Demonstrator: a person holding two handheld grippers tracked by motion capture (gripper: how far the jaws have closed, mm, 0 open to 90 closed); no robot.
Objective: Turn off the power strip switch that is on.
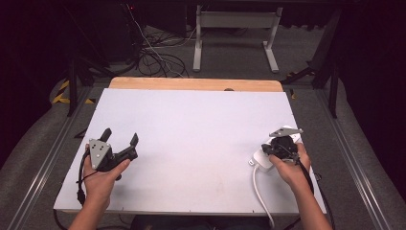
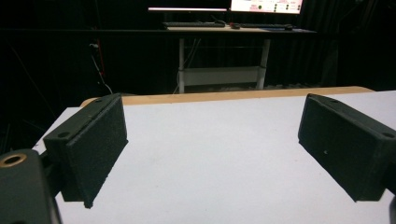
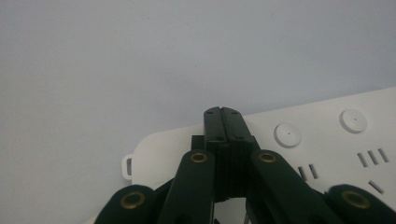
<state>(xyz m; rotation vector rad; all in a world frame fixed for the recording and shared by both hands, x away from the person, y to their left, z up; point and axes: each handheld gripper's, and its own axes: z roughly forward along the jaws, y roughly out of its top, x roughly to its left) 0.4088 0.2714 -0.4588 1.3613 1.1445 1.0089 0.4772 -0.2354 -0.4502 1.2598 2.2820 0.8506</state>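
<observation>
Your right gripper (image 3: 222, 111), jaws pressed together, seems to rest on the white power strip (image 3: 327, 144) (round buttons alongside); your left gripper (image 2: 212, 154) gapes wide above the bench (image 1: 191, 124).

Bright table, dark bkgd, soft focus

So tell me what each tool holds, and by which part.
Nothing: the left tool is open over bare table, the right tool shut, tips over the white power strip.
</observation>
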